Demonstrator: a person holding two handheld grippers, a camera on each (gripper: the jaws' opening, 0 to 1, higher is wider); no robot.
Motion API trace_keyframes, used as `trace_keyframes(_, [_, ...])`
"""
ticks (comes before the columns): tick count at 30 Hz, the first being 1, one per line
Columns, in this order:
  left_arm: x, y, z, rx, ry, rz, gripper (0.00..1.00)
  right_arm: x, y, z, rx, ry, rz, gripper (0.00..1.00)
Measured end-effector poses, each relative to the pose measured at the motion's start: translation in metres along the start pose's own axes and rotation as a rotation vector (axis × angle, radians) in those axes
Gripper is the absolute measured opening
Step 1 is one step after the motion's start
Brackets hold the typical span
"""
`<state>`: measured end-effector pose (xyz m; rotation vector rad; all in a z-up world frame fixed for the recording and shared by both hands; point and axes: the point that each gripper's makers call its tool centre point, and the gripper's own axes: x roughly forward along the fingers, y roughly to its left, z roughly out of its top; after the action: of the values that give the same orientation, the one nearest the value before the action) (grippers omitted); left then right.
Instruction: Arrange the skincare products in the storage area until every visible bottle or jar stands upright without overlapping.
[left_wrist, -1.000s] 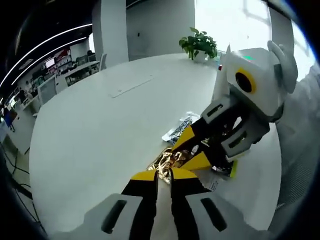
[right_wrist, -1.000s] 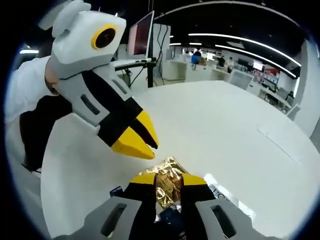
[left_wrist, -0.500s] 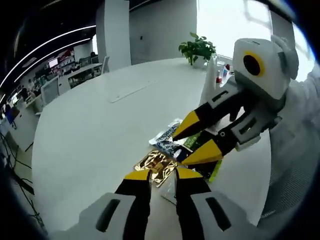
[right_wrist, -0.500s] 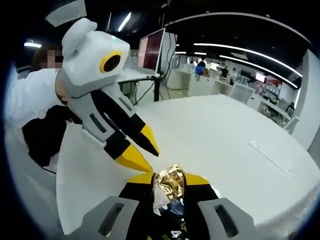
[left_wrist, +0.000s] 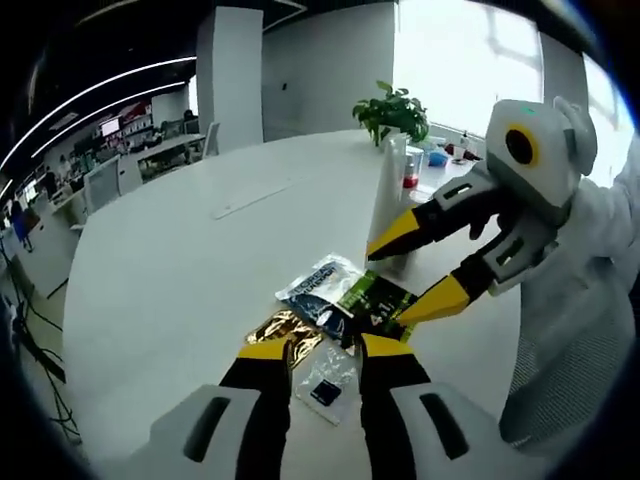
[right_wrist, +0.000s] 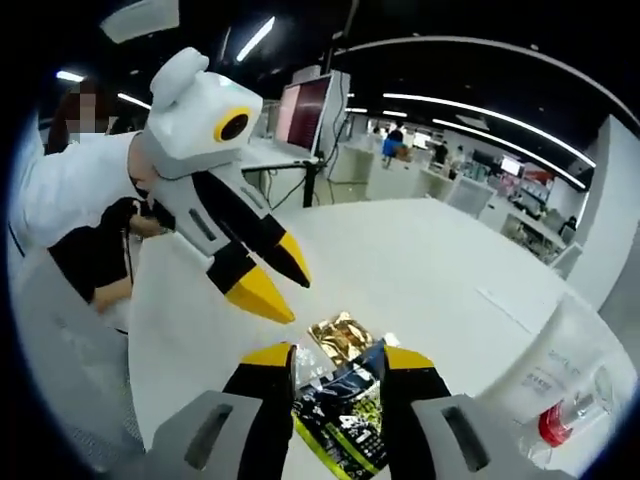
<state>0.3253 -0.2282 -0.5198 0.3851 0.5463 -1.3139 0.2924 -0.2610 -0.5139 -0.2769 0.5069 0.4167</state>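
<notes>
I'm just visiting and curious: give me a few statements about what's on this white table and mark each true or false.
1. Flat sachets lie in a loose pile on the white table. True.
2. A gold foil sachet is among them. True.
3. The right gripper is clamped on a jar. False: its jaws are open, holding nothing.
4. A potted plant stands at the far edge. True.
5. The left gripper holds the green-and-black sachet. False: it holds nothing.

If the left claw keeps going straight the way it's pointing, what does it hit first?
Most likely the gold foil packet lying flat on the white table, just past the left claw tips. A small clear sachet lies between the jaws, so depth is uncertain.
</notes>
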Motion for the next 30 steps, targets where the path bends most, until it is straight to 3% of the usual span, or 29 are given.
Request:
trace_keyframes(8, [-0.008,-0.012,0.003,0.015,-0.004,0.001,0.32,-0.028,-0.004,0.001,0.006,-0.019,-0.032,0.48])
trace_keyframes(18, [-0.016,-0.020,0.006,0.019,-0.001,0.029,0.53,-0.059,-0.017,-0.004,0.046,-0.030,-0.100,0.65])
trace_keyframes(30, [-0.020,-0.027,0.009,0.016,-0.022,0.027,0.66,-0.088,-0.032,-0.019,0.103,-0.022,-0.183,0.87])
